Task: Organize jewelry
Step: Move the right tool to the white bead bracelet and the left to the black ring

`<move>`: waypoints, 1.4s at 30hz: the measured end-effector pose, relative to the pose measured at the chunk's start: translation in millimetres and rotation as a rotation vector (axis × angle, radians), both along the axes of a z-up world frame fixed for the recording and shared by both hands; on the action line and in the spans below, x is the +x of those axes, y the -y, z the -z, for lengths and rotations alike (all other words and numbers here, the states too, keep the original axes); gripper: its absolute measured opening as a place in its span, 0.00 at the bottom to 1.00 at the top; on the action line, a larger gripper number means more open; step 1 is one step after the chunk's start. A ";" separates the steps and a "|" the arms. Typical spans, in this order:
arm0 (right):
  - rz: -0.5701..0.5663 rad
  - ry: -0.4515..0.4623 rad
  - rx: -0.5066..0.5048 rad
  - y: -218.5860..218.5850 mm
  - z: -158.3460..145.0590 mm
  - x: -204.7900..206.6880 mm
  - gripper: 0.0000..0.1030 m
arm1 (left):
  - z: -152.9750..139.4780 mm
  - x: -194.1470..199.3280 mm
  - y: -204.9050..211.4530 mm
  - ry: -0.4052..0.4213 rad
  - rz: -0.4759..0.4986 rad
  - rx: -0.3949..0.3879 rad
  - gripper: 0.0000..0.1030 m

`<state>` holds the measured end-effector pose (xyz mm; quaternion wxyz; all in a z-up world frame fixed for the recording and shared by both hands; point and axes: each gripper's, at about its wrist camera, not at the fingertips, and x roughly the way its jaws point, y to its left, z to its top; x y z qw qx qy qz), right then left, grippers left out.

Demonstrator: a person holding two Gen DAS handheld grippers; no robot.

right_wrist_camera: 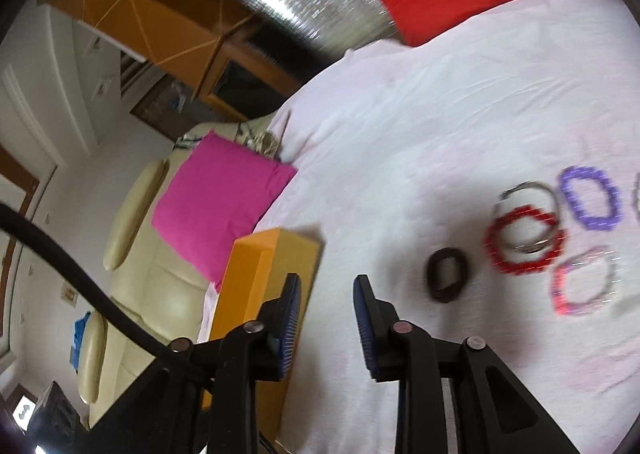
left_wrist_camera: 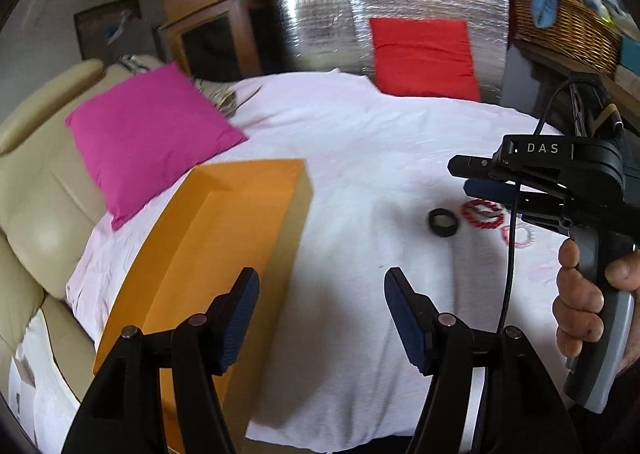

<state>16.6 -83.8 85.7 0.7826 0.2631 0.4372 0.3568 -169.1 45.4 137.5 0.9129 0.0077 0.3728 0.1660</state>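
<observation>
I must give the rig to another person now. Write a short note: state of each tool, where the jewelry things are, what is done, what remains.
Left tool: open, empty, above the white sheet beside the orange box.
Right tool: open, empty, near the box's end.
Jewelry all on the sheet: black ring, red bead bracelet overlapping a silver bangle, purple bracelet, pink bracelet.
Done: nothing seen in the box; its inside is not visible.
Left: every piece seen.

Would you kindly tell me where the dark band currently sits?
In the right wrist view, the dark ring-shaped band lies on the white sheet, between the orange box and red beaded bracelet.
</observation>
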 end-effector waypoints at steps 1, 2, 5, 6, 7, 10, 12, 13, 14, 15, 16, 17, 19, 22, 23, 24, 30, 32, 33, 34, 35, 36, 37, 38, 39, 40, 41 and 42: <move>0.016 0.000 0.002 7.8 -0.6 1.4 0.37 | -0.8 1.4 5.7 0.002 0.009 0.007 0.64; 0.034 0.005 0.000 17.4 -1.5 2.0 0.39 | -1.8 1.6 10.4 0.003 0.016 0.013 0.65; 0.060 0.004 -0.008 32.9 -1.6 4.1 0.41 | -1.8 5.0 23.3 0.002 0.036 0.028 0.65; 0.066 0.001 -0.009 37.2 -1.2 4.6 0.41 | -1.9 4.9 27.8 0.002 0.042 0.033 0.65; 0.075 0.001 -0.009 43.5 -1.5 5.3 0.41 | -2.2 5.1 31.7 0.000 0.049 0.038 0.65; 0.094 0.003 -0.010 57.4 -1.6 7.2 0.41 | -2.1 8.3 42.6 -0.006 0.065 0.051 0.65; 0.102 0.001 -0.011 63.5 -0.7 8.8 0.41 | -2.0 10.7 48.6 -0.008 0.076 0.059 0.65; 0.106 0.000 -0.011 66.1 -0.2 9.4 0.41 | -2.1 11.3 50.8 -0.008 0.080 0.062 0.65; 0.111 -0.002 -0.013 69.4 0.2 10.0 0.41 | -2.2 12.6 53.2 -0.009 0.083 0.065 0.65; 0.114 -0.003 -0.014 72.3 0.6 10.3 0.41 | -2.3 14.1 55.7 -0.010 0.087 0.068 0.65; 0.118 -0.004 -0.014 75.7 0.9 11.0 0.41 | -2.3 15.8 58.0 -0.012 0.090 0.070 0.65; 0.121 -0.005 -0.015 78.1 1.0 11.2 0.41 | -1.9 17.5 59.6 -0.013 0.093 0.072 0.65; 0.131 -0.007 -0.015 84.1 1.1 11.9 0.41 | -1.3 20.4 63.2 -0.016 0.099 0.075 0.65; 0.142 -0.011 -0.015 93.2 1.5 12.5 0.41 | 1.4 24.1 69.6 -0.022 0.110 0.077 0.65; 0.146 -0.011 -0.015 96.1 1.7 13.0 0.41 | 2.3 25.3 71.6 -0.025 0.114 0.078 0.65; 0.148 -0.012 -0.016 98.5 1.6 13.3 0.41 | 3.2 26.5 73.6 -0.027 0.118 0.079 0.65; 0.176 -0.034 -0.031 116.6 5.5 18.4 0.41 | 16.1 36.3 77.5 -0.067 0.135 0.048 0.65; 0.194 -0.049 -0.037 124.9 8.5 21.1 0.41 | 22.9 40.9 76.5 -0.085 0.135 0.027 0.65; 0.201 -0.059 -0.041 128.8 10.3 22.8 0.41 | 27.6 43.9 75.7 -0.100 0.135 0.017 0.65; 0.207 -0.066 -0.044 131.9 12.0 24.0 0.41 | 32.0 46.4 75.5 -0.111 0.134 0.009 0.65; 0.219 -0.078 -0.051 136.9 14.4 25.7 0.41 | 35.6 49.2 74.8 -0.121 0.133 -0.001 0.65; 0.229 -0.088 -0.057 140.6 16.2 27.3 0.41 | 39.9 53.0 73.5 -0.133 0.135 -0.016 0.65; 0.239 -0.098 -0.062 145.4 18.6 29.2 0.41 | 43.4 56.5 72.5 -0.141 0.135 -0.027 0.65; 0.251 -0.113 -0.067 150.6 21.0 31.0 0.41 | 45.9 60.3 71.3 -0.146 0.136 -0.032 0.65; 0.267 -0.128 -0.079 156.1 23.4 32.8 0.41 | 48.5 66.0 70.1 -0.151 0.139 -0.034 0.65; 0.281 -0.138 -0.096 160.2 25.0 34.3 0.41 | 50.4 71.8 69.2 -0.155 0.142 -0.031 0.65; 0.300 -0.151 -0.127 165.5 27.3 36.1 0.41 | 51.5 76.6 68.3 -0.157 0.143 -0.029 0.65; 0.309 -0.157 -0.143 168.3 28.1 37.3 0.41 | 53.1 83.5 67.4 -0.159 0.146 -0.029 0.65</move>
